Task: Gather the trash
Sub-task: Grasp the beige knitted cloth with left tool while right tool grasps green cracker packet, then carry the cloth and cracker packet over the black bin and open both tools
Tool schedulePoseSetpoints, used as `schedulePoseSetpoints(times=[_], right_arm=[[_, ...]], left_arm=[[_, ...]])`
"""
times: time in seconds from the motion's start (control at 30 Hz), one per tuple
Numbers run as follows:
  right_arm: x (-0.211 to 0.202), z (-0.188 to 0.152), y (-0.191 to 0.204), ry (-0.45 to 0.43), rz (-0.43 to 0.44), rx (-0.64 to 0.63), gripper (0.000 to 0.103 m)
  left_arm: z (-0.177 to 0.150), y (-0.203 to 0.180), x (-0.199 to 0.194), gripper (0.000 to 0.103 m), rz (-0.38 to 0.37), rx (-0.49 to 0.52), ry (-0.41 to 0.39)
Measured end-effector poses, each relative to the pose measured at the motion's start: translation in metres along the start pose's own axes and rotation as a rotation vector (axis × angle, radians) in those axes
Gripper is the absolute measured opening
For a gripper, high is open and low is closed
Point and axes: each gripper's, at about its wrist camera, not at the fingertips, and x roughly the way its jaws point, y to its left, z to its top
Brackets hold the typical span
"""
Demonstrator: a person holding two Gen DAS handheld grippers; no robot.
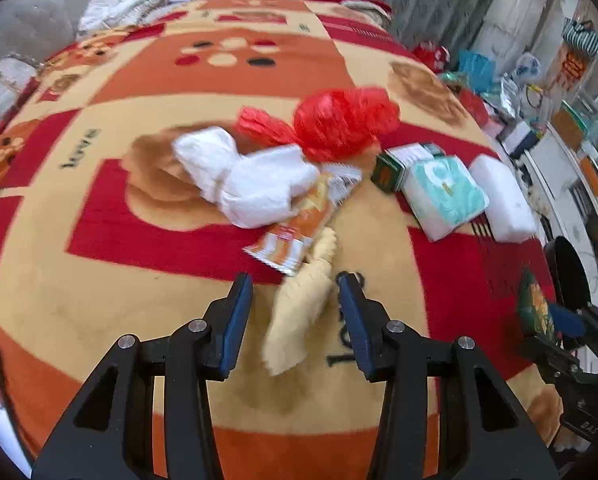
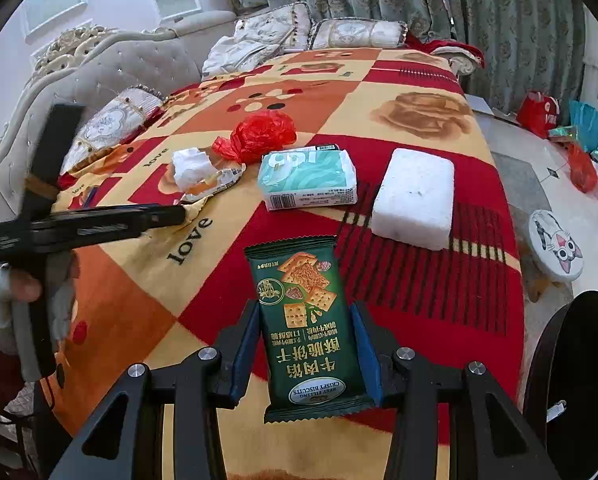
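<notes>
On a sofa's patchwork blanket, crumpled white paper, a red plastic bag and an orange wrapper lie heaped, apparently gathered. The left gripper stands part open, clear of a pale yellow scrap. Only the right wrist view shows the right gripper clamping a green biscuit packet.

Green biscuit packet upright; crumpled wrappers lie on blanket.

blanket — foam block right of tissue pack | plastic bag behind — crumpled paper left
</notes>
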Motion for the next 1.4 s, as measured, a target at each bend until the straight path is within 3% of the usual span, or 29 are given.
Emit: schedulePoseSetpoints(times=[0.03,0.07,0.33,0.73,1.4], right_arm=[[-0.001,0.000,0.000,-0.002,-0.001,-0.002,0.043],[-0.001,0.000,0.000,-0.003,-0.004,-0.005,0.043],[-0.012,-0.003,-0.007,-0.023,-0.007,0.025,0.043],[-0.050,-0.006,-0.023,-0.088,-0.049,0.060,0.043],[-0.107,-0.026,-0.088,-0.164,-0.165,0.188,0.043]], left_arm=[[-0.002,-0.003,0.001,0.022,-0.006,0.013,-0.001],[-0.003,-0.007,0.001,0.014,0.004,0.032,-0.003],[-0.015,-0.033,-0.031,0.013,-0.101,0.042,-0.048],[-0.020,-0.100,-0.063,0.013,-0.141,0.140,-0.103],[-0.010,-0.202,-0.066,0.014,-0.240,0.268,-0.122]])
